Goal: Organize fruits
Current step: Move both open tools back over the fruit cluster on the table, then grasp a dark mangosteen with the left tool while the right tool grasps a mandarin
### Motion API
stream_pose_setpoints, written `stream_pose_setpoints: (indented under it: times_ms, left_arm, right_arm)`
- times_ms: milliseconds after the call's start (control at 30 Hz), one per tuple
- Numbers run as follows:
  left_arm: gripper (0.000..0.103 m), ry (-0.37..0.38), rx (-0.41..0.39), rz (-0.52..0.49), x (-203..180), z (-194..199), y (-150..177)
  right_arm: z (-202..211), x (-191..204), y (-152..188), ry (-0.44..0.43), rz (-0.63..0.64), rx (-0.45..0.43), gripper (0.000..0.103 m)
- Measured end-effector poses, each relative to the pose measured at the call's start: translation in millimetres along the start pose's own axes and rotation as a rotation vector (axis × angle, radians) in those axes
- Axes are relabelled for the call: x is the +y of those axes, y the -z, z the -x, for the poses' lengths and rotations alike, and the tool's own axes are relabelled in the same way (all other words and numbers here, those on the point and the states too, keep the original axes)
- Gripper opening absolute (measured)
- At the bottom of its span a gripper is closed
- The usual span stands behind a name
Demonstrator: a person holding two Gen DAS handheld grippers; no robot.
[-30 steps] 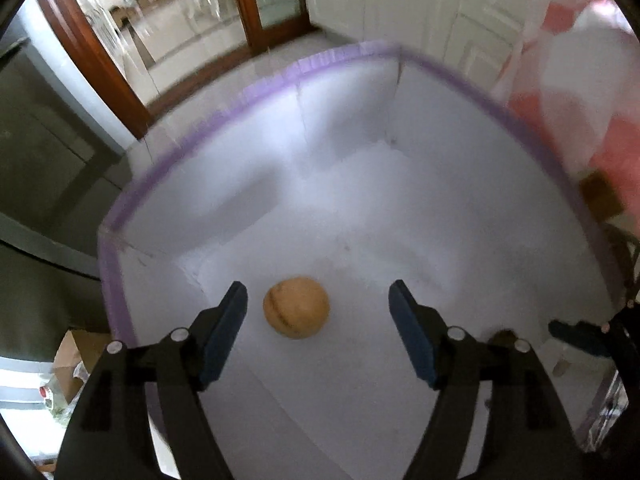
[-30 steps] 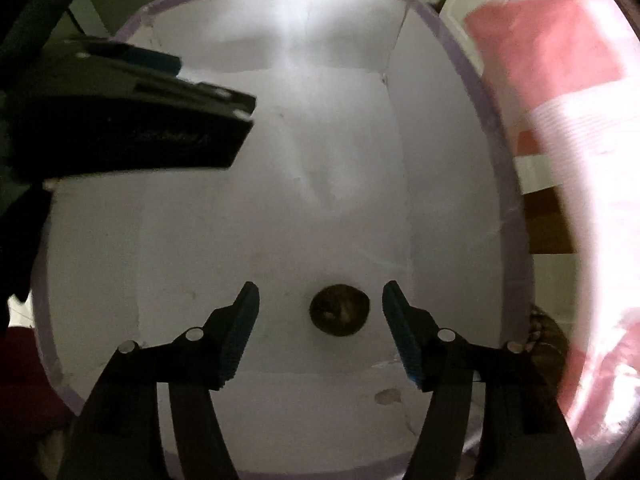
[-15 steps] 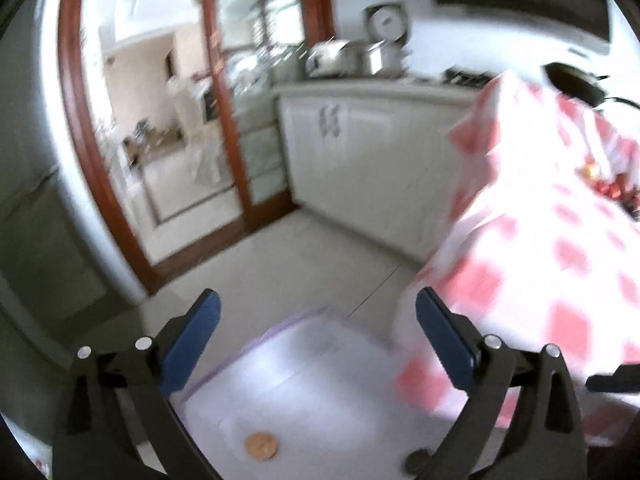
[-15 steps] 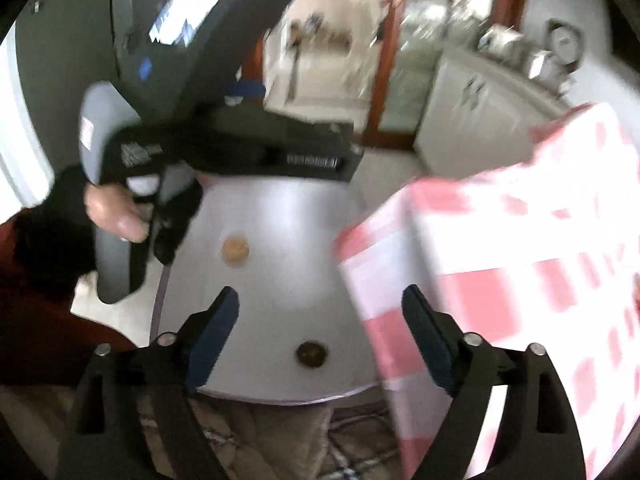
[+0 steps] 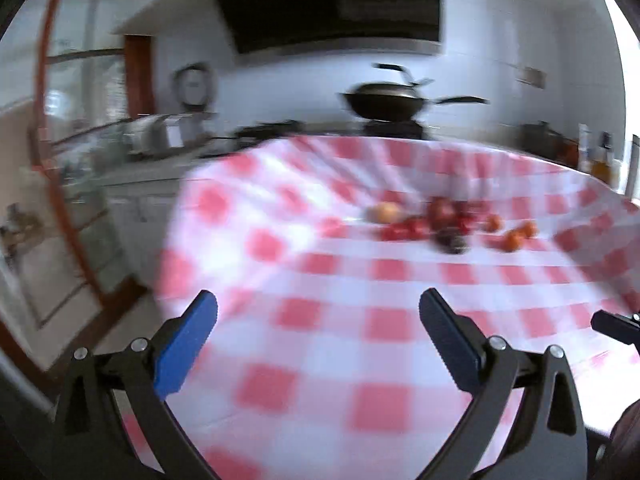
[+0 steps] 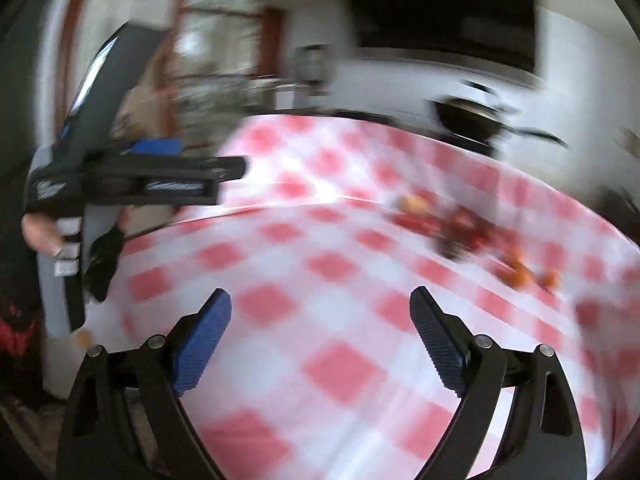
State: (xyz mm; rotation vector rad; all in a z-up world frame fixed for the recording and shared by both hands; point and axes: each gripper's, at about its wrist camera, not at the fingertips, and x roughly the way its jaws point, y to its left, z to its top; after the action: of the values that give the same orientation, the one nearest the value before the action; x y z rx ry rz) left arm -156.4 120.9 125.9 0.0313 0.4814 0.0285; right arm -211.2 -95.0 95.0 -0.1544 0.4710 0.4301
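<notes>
Red-and-white checked cloth (image 5: 340, 332) covers the bench, and my fruits (image 5: 448, 226) lie in a loose cluster toward its far right part, strung roughly left to right; blur hides which way any single one points. Both views are smeared. My left tongs (image 5: 318, 336) gape over bare cloth with nothing between them, their jaws still spreading; my right tongs (image 6: 320, 330) do likewise. Behind the far edge stands a dark wok (image 5: 386, 104) on a stove. A second ago both tongs hung inside a white bin over a single fruit each; now they face the bench.
</notes>
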Motion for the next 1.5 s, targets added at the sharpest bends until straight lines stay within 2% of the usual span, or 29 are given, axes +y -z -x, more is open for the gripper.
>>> stream_pose_setpoints:
  times_ms: [67, 133, 167, 233, 300, 367, 467, 500, 633, 733, 833, 900, 1000, 1067, 1133, 1267, 1400, 1433, 1500]
  left_arm:
    - [0.101, 0.036, 0.017, -0.010, -25.7, -23.2, -6.3]
    - [0.101, 0.047, 0.026, -0.002, -54.1, -58.4, -15.9]
    - [0.101, 0.054, 0.032, 0.004, -64.0, -69.5, -16.0]
    - [0.101, 0.093, 0.069, 0.010, -88.4, -104.4, -22.6]
    - [0.101, 0.097, 0.104, 0.020, -107.0, -135.8, -28.8]
    - [0.101, 0.105, 0.139, 0.028, -122.5, -162.4, -34.4]
    - [0.101, 0.115, 0.178, 0.052, -143.0, -204.0, -45.0]
    - [0.101, 0.110, 0.178, 0.058, -143.6, -210.3, -46.7]
    - [0.101, 0.114, 0.209, 0.080, -138.4, -232.9, -41.9]
    - [0.101, 0.116, 0.238, 0.034, -139.6, -243.7, -37.4]
    - [0.101, 0.159, 0.284, 0.008, -151.4, -255.9, -37.8]
    - [0.100, 0.169, 0.287, -0.021, -163.5, -262.0, -39.4]
    - [0.085, 0.156, 0.306, -0.060, -179.2, -271.2, -39.2]
    - [0.063, 0.163, 0.349, -0.064, -186.5, -282.8, -37.7]
    - [0.056, 0.173, 0.380, -0.063, -190.6, -290.9, -37.8]
    - [0.047, 0.158, 0.410, -0.085, -198.0, -299.0, -37.0]
    - [0.045, 0.148, 0.409, -0.081, -199.9, -303.1, -38.8]
    - [0.040, 0.145, 0.408, -0.083, -200.2, -303.7, -39.2]
    - [0.039, 0.152, 0.405, -0.079, -198.9, -303.3, -39.3]
  right_arm:
    - [-9.4, -47.6, 6.8, 0.055, -0.083, 0.036, 0.088]
    - [-21.1, -77.5, 11.6, 0.113, -0.136, 0.074, 0.088]
    - [-32.2, -102.1, 11.7, 0.163, -0.168, 0.094, 0.088]
    - [-52.4, -131.7, 7.9, 0.215, -0.208, 0.126, 0.088]
    - [-80.1, -174.0, 6.0, 0.261, -0.276, 0.161, 0.088]
    - [-108.8, -206.3, 0.7, 0.276, -0.337, 0.189, 0.088]
    - [-149.7, -234.3, -2.8, 0.323, -0.379, 0.241, 0.088]
    - [-165.5, -242.4, -5.5, 0.309, -0.394, 0.258, 0.086]
    - [-210.3, -252.1, -16.9, 0.256, -0.399, 0.297, 0.081]
    - [-227.0, -249.7, -24.8, 0.265, -0.360, 0.318, 0.077]
    - [-244.6, -260.2, -28.3, 0.285, -0.369, 0.352, 0.069]
    - [-250.9, -263.9, -29.4, 0.283, -0.376, 0.362, 0.066]
    - [-253.0, -265.2, -28.9, 0.237, -0.385, 0.357, 0.048]
    - [-251.8, -267.7, -27.9, 0.230, -0.404, 0.348, 0.046]
    - [-251.6, -268.8, -27.8, 0.230, -0.415, 0.343, 0.043]
    - [-249.2, -269.4, -26.9, 0.257, -0.425, 0.341, 0.044]
    - [-247.0, -270.4, -26.2, 0.274, -0.436, 0.332, 0.044]
    - [-245.8, -270.2, -25.9, 0.278, -0.438, 0.330, 0.044]
    - [-244.2, -269.4, -26.7, 0.286, -0.435, 0.325, 0.044]
